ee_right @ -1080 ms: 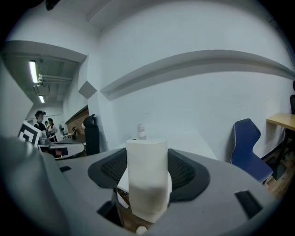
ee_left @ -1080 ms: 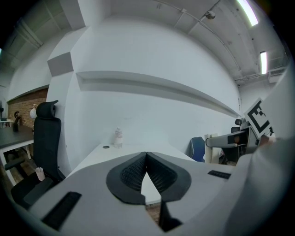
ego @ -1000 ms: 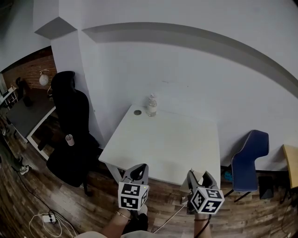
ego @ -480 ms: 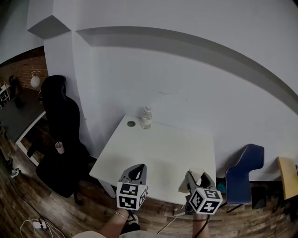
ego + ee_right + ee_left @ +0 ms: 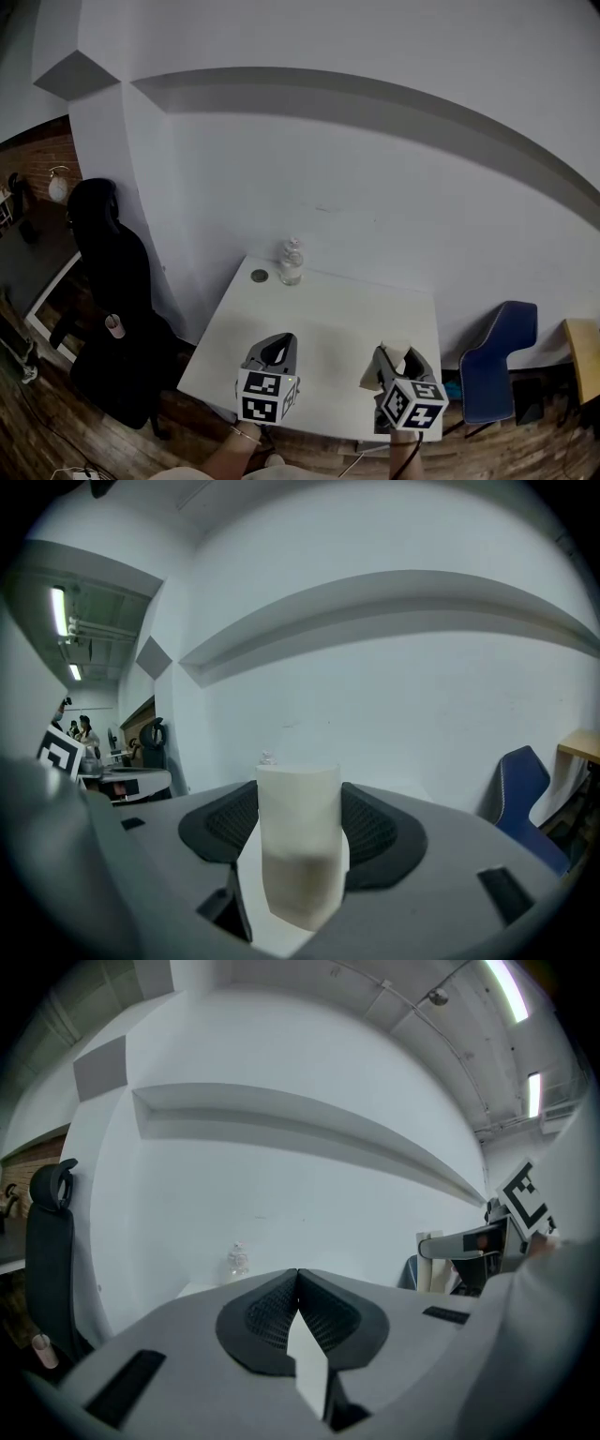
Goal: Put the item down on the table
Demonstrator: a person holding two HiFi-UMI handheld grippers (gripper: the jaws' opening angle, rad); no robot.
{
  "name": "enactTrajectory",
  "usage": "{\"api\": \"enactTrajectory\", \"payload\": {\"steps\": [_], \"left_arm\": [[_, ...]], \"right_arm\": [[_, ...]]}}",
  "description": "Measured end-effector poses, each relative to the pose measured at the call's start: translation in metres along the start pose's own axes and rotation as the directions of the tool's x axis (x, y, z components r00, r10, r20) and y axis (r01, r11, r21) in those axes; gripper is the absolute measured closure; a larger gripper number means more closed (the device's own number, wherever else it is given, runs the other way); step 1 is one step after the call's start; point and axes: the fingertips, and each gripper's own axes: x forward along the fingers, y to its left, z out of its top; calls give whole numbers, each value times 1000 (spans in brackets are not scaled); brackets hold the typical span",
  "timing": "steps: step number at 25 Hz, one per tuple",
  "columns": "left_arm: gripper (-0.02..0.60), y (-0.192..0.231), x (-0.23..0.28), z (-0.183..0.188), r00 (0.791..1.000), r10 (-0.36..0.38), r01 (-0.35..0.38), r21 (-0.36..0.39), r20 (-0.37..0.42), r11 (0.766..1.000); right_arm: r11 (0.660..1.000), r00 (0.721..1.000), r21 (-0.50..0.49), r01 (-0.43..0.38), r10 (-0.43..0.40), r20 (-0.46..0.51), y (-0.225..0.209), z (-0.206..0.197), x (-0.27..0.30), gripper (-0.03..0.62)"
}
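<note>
Nearest to us, we hold 2 grippers side by side over the near edge of the white bench [image 5: 328,309]. The left gripper [image 5: 273,345] has its jaws pressed fully together, the ribbed black pads [image 5: 267,1312] meeting along 1 line with nothing between them. The right gripper [image 5: 397,359] is clamped on the white item [image 5: 298,855], a pale, rounded piece that stands upright between the 2 pads and rises above them. In the head view the item sits at the near right part of the bench, just inside its front edge. We cannot tell whether its base touches the surface.

Beyond the grippers the bench top runs bare toward the wall. At its far left corner stands 1 clear plastic bottle [image 5: 292,262], upright, with a small dark round disc [image 5: 260,276] lying just beside it on its left. Both are well apart from the grippers.

To the left of the bench a black office chair [image 5: 103,272] faces away, and a small pinkish cup [image 5: 113,325] shows against its lower part. To the right a blue chair [image 5: 502,361] stands near the bench corner, with a light wooden edge [image 5: 583,345] past it at the frame's border. A plain white wall [image 5: 375,187] with a long shallow ledge closes the scene behind, and a strip of brick wall [image 5: 37,159] shows at far left.
</note>
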Motion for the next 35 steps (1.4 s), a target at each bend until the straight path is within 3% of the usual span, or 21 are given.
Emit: {"api": "enactTrajectory", "payload": {"steps": [10, 20, 35], "left_arm": [[565, 32, 36, 3, 1000, 19, -18, 39, -15, 999], [565, 41, 60, -6, 999, 0, -3, -56, -37, 998], [565, 43, 59, -34, 989, 94, -104, -84, -111, 991]], "right_arm": [[1000, 1000, -11, 9, -10, -13, 0, 9, 44, 299], [1000, 998, -23, 19, -21, -60, -5, 3, 63, 299], [996, 987, -36, -80, 75, -142, -13, -18, 82, 299]]}}
